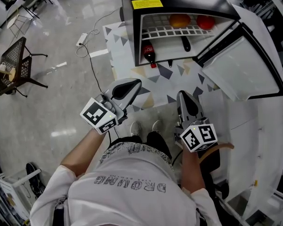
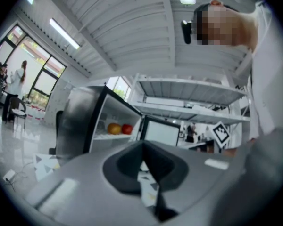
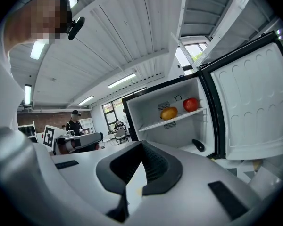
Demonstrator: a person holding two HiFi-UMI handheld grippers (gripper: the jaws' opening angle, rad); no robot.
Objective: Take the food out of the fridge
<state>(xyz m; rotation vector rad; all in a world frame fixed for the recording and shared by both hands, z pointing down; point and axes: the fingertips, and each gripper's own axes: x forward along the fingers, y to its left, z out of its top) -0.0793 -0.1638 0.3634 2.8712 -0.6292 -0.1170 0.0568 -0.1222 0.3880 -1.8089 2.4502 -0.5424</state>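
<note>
**Clerk:** Head view first, please.

**Inspector:** The fridge [image 1: 132,27] stands open, its door [image 1: 247,65] swung out to the right. On the white wire shelf [image 1: 165,32] lie an orange fruit [image 1: 179,19] and a red fruit [image 1: 205,21], side by side. A dark bottle [image 1: 149,54] with a red band lies at the lower left of the opening, and a small dark object [image 1: 186,44] lies below the shelf. The left gripper [image 1: 136,83] and right gripper [image 1: 183,96] are both held short of the fridge, above a mat [image 1: 122,41] patterned with triangles, well apart from the food.

**Clerk:** Left gripper view?

**Inspector:** The left gripper [image 2: 144,147] has its jaws clenched tip to tip, with only floor showing through the gap behind the tips. It holds nothing. The orange fruit [image 2: 114,128] and red fruit [image 2: 127,128] sit on the shelf in the fridge [image 2: 80,121], beyond the jaws and to their left.

**Clerk:** Right gripper view?

**Inspector:** The right gripper [image 3: 141,146] likewise has its jaws pressed together and empty. The fridge [image 3: 144,109] is ahead and to the right. The orange fruit [image 3: 169,112] and red fruit [image 3: 191,104] rest on the shelf [image 3: 153,124], and the dark object [image 3: 198,145] lies on the compartment floor beneath. The door [image 3: 254,112] stands open at the far right.
</note>
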